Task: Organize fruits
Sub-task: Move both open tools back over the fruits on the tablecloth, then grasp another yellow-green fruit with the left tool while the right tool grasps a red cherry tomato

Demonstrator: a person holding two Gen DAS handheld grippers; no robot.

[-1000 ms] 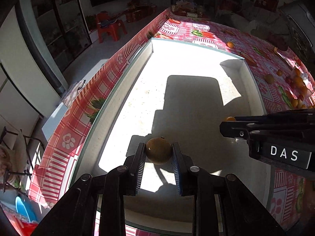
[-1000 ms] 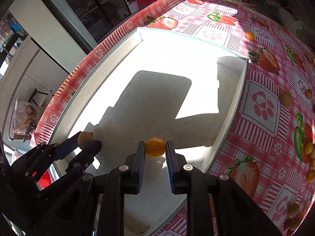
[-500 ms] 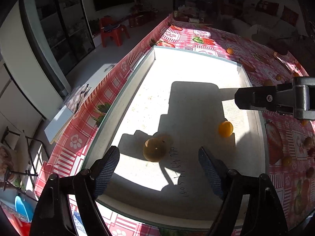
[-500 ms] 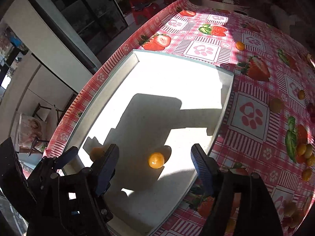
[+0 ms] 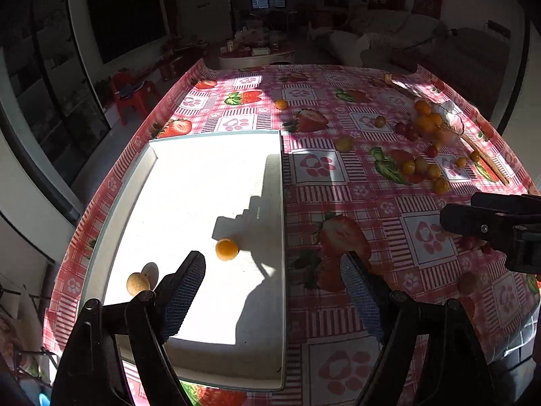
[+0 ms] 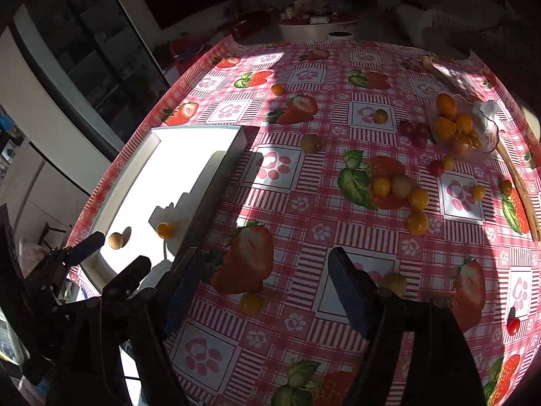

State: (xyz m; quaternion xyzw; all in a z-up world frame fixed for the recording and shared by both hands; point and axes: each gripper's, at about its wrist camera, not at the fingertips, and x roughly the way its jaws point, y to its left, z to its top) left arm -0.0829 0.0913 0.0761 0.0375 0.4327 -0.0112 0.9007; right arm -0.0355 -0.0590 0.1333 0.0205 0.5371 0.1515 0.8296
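Now both hand-held grippers, left (image 5: 272,280) & right (image 6: 262,279), spread w/ nothing between, 2 fruits in tray (image 5: 282,203)

A tray (image 5: 216,358) lay on the table's (image 6: 338,237) left side, two fruits (image 5: 227,249) inside near its near end. Right of it, loose fruits (image 6: 400,186) lay scattered; a bowl (image 6: 487,135) sat far right.

Both hand-held black plastic grippers, the left gripper (image 5: 272,284) and the right gripper (image 6: 263,280), carry blue cross-hatched rubber pads (image 5: 360,296) and round silver pivot screws (image 5: 399,295).
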